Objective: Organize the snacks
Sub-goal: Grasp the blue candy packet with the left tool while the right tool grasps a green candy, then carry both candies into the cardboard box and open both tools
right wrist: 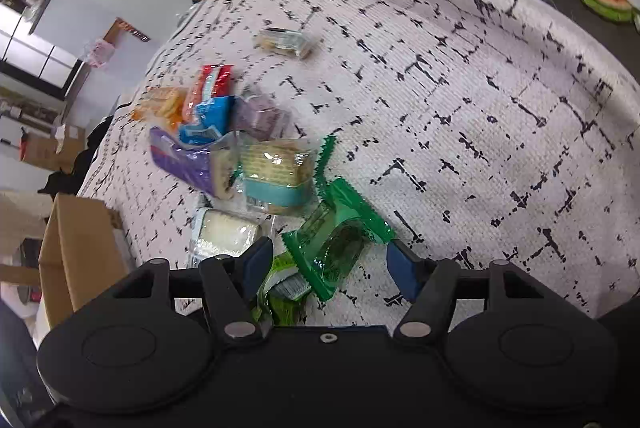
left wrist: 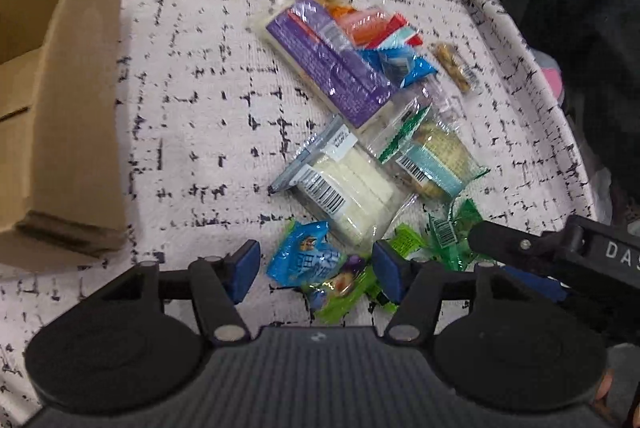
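A pile of wrapped snacks lies on a white cloth with black dashes (left wrist: pixel 192 76). My left gripper (left wrist: pixel 316 268) is open just above a small blue packet (left wrist: pixel 304 258) and a green and purple packet (left wrist: pixel 344 288), which lie between its blue pads. Beyond are a white wafer pack (left wrist: pixel 352 188), a purple box (left wrist: pixel 328 68) and a biscuit pack (left wrist: pixel 436 156). My right gripper (right wrist: pixel 330 260) is open around a dark green packet (right wrist: pixel 340 240), with a light green packet (right wrist: pixel 284 288) beside its left pad. The right gripper also shows at the right of the left wrist view (left wrist: pixel 560 252).
An open cardboard box (left wrist: pixel 60 100) stands at the left on the cloth; it also shows in the right wrist view (right wrist: pixel 76 252). A small nut bar (right wrist: pixel 286 42) lies apart, farther out. The cloth's edge (right wrist: pixel 580 40) drops off at the right, with clutter beyond.
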`<state>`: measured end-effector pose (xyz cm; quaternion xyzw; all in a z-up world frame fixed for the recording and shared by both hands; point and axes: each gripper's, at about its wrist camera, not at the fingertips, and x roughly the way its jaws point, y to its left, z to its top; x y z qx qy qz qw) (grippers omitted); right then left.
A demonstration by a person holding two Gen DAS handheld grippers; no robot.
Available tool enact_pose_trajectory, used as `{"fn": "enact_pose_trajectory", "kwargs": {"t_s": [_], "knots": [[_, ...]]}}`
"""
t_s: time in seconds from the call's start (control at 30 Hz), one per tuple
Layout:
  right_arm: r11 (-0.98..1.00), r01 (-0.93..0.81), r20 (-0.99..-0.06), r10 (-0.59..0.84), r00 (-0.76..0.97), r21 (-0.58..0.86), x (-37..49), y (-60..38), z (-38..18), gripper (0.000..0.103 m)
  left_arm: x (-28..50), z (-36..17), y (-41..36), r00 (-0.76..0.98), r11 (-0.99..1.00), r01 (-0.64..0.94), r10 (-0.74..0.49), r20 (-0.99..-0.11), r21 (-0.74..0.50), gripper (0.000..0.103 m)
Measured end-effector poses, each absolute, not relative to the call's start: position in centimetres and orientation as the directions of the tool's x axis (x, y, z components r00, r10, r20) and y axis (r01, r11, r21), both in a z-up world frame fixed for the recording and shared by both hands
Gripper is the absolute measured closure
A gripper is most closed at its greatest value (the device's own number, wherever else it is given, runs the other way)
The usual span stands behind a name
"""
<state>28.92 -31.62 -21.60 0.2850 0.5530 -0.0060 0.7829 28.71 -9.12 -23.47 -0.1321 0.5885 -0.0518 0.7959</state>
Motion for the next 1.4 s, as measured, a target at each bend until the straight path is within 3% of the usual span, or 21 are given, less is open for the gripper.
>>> {"fn": "enact_pose_trajectory", "kwargs": {"t_s": [0.1,0.17,0.27,0.3,0.37,0.47,1.4], "knots": [[0.836,0.331,-0.871,0.305,0.385,0.439,29.4,-31.4,-22.1,0.040,28.9,-24.2,-9.6,0.290,0.960,-0.072,-0.239,-0.927,-0.270,0.045],[0.843,0.326,-0.874,0.294,0.387,0.428,29.7,-31.0,-22.4,0.039,28.9,-24.2,-9.5,0.298,0.959,-0.080,-0.236,-0.925,-0.271,0.057],[0.853,0.322,-0.876,0.271,0.398,0.410,30.1,-30.5,-22.7,0.039,29.0,-24.4,-9.3,0.290,0.957,-0.088,-0.241,-0.926,-0.276,0.062],[0.859,0.322,-0.880,0.259,0.399,0.399,30.1,-30.3,-22.8,0.042,28.9,-24.3,-9.3,0.289,0.959,-0.081,-0.240,-0.927,-0.273,0.063],[0.876,0.326,-0.892,0.217,0.396,0.357,30.1,-29.9,-22.9,0.066,28.9,-24.2,-9.4,0.285,0.958,-0.072,-0.248,-0.926,-0.279,0.071],[0.876,0.322,-0.892,0.220,0.396,0.359,29.6,-29.8,-22.6,0.076,28.8,-24.0,-9.3,0.288,0.957,-0.067,-0.252,-0.924,-0.283,0.076],[0.864,0.165,-0.776,0.324,0.541,0.476,25.5,-25.2,-14.5,0.077,27.0,-15.4,-4.1,0.467,0.945,-0.023,-0.278,-0.840,-0.326,0.080]]}}
